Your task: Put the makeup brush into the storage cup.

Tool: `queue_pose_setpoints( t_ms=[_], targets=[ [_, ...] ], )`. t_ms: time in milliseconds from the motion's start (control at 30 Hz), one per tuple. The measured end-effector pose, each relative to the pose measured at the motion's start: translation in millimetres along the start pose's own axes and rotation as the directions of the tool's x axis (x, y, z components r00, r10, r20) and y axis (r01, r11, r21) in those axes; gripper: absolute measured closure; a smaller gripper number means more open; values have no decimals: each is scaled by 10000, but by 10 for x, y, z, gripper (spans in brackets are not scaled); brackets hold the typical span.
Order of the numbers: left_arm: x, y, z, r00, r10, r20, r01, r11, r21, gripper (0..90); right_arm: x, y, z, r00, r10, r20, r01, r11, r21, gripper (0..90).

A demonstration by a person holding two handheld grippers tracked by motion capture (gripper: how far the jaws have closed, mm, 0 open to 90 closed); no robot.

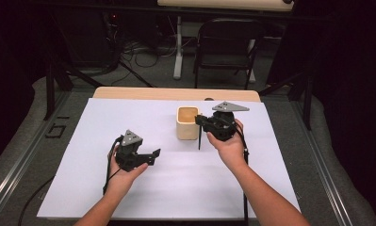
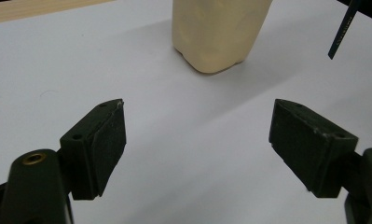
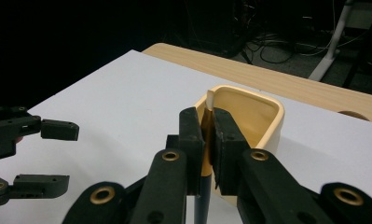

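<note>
A cream square cup (image 1: 187,123) stands on the white sheet (image 1: 129,122), right of centre. My right gripper (image 1: 200,121) is just right of the cup, shut on a dark pencil (image 1: 200,139) that hangs down beside the cup's wall. In the right gripper view the jaws (image 3: 208,119) pinch the pencil (image 3: 209,100) below its pale eraser end, with the cup (image 3: 267,121) just behind. My left gripper (image 1: 153,157) is held low at the left, open and holding nothing. Its view (image 2: 197,121) looks at the cup (image 2: 218,32) and the pencil's lower end (image 2: 342,30).
The white sheet covers most of a wooden table whose far edge (image 1: 176,93) shows behind the cup. A black chair (image 1: 225,47) and floor cables lie beyond the table. The left gripper (image 3: 71,156) also shows open in the right gripper view.
</note>
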State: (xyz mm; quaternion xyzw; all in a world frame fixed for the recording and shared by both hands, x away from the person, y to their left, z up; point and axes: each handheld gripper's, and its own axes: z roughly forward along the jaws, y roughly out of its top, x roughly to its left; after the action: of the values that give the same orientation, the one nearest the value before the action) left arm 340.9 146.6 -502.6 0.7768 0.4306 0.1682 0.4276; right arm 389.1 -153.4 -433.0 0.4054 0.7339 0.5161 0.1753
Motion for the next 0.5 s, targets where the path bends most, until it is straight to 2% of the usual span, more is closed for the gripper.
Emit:
queue_pose_setpoints(
  t_ms=[500],
  targets=[
    [31,6,-5,9997,-244,-18,244,9997,-1,192,-2,183,17,9996,-153,226,159,9994,-304,837]
  ],
)
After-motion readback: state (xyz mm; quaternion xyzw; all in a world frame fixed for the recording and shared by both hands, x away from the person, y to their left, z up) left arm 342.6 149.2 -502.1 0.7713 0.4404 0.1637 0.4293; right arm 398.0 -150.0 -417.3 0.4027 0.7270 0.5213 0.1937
